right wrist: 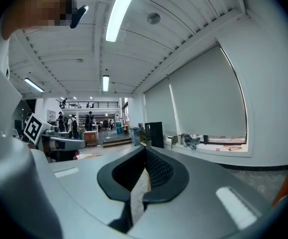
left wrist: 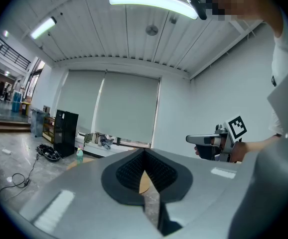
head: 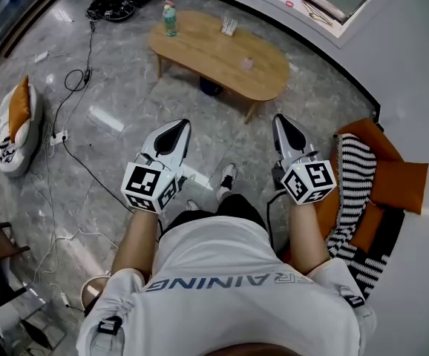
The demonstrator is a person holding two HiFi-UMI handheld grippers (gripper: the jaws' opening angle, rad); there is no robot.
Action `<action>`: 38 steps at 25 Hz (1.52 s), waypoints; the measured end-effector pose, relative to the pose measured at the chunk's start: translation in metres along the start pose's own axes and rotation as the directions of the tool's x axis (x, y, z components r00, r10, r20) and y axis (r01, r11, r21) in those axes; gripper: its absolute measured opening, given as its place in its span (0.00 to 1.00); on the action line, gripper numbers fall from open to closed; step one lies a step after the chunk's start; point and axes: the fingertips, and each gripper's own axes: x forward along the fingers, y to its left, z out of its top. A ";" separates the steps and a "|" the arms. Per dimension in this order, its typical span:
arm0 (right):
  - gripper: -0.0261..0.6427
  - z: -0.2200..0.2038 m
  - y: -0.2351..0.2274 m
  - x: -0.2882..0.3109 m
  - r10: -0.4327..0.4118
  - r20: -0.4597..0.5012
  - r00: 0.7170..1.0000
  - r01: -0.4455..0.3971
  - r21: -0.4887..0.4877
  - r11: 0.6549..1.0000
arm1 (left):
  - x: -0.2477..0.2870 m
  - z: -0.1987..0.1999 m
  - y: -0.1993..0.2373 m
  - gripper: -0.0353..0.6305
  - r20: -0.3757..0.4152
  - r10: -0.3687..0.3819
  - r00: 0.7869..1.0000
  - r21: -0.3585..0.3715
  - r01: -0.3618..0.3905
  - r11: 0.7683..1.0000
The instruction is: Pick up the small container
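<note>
My left gripper (head: 177,127) and right gripper (head: 280,121) are silver-grey with black ribbed pads (left wrist: 129,172). Each carries a cube (head: 149,185) of black squares on white. At twelve o'clock the table (head: 222,50) is pale honey wood. The bottle (head: 170,19) on it is green with a reddish cap, and the small container (head: 247,64) is pale and see-through. The floor (head: 110,87) is grey, marbled with white veins. At three o'clock a cloth (head: 355,191) is striped black and white beside orange cushions (head: 401,185). At nine o'clock lies a white bag (head: 10,136) with an orange patch.

Left tool (head: 177,127), right tool (head: 280,121): closed, empty
</note>
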 end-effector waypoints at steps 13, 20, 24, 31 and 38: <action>0.06 -0.005 -0.113 0.123 0.079 -0.006 0.997 -0.079 0.082 0.994 | 0.142 0.004 0.035 0.06 -0.062 0.069 0.996 0.003 -0.069 0.998; 0.06 0.002 -0.181 0.175 0.120 -0.011 0.993 -0.119 0.087 0.989 | 0.222 0.014 0.051 0.06 -0.066 0.127 0.990 0.015 -0.127 0.992; 0.06 -0.005 -0.214 0.192 0.116 -0.043 0.992 -0.111 0.100 0.989 | 0.262 0.015 0.054 0.06 -0.088 0.122 0.989 0.011 -0.121 0.993; 0.06 -0.003 -0.270 0.221 0.041 -0.051 0.998 -0.034 0.126 0.991 | 0.332 0.021 0.066 0.06 -0.103 0.060 0.993 0.019 -0.059 0.998; 0.06 0.007 -0.307 0.258 -0.059 -0.055 0.997 0.065 0.110 0.992 | 0.399 0.028 0.095 0.06 -0.101 -0.037 0.994 0.005 0.038 0.999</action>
